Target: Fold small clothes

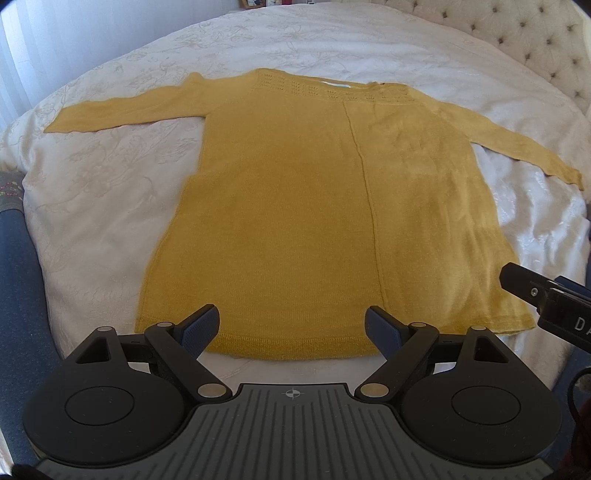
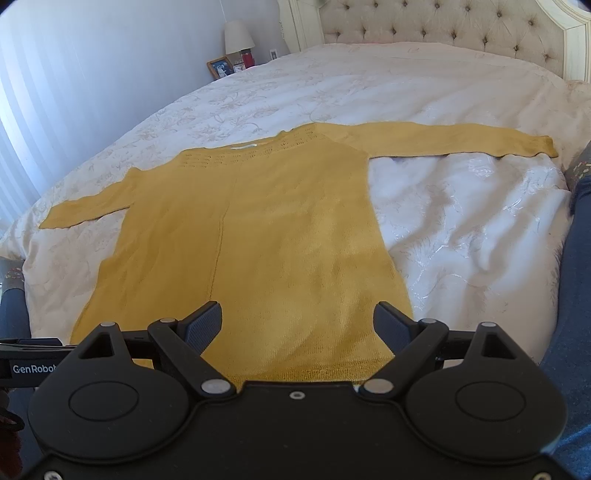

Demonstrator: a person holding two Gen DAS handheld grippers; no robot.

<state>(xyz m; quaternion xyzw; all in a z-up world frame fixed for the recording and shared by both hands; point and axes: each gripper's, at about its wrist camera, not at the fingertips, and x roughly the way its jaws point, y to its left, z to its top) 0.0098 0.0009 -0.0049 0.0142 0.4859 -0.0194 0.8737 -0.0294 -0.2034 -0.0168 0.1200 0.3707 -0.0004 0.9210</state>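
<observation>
**Sweater laid flat, both grippers poised at hem – fold not yet begun**

Yellow knit sweater point(image 1: 295, 206) is lying face-flat on the white bedspread point(image 1: 110, 206), neckline point(image 1: 332, 90) at 12 o'clock, hem point(image 1: 295, 347) at 6 o'clock, nearest the grippers. Both sleeves are spreading outward: left sleeve point(image 1: 122, 114) reaching toward 10 o'clock, right sleeve point(image 2: 461, 142) toward 2 o'clock in the R wrist view. A centre seam is running neck to hem.

L gripper point(image 1: 291, 325) is hovering just above the hem, jaws standing wide apart, nothing btwn them. R gripper point(image 2: 299, 321) is doing likewise over the hem's right part, jaws wide, empty. No pad is touching cloth as far as I can tell.

Judgement: the step in hand is prob. the first pick. To do it well:
- Be taking one layer-pair at an edge or sleeve cuff, not mid-body; the knit looks soft & stretchy, apt to sag.
- Be pinching both layers together, else the back will be dragging behind.
- Sleeves should be coming inward across the body first, then hem going up toward 12 o'clock.
- Be lifting low & even w/ both hands, so the bedspread's wrinkles at 3 o'clock aren't pulling the body askew.

Tufted headboard point(image 2: 443, 26) is standing well apart at 12–1 o'clock; no obstruction.
</observation>
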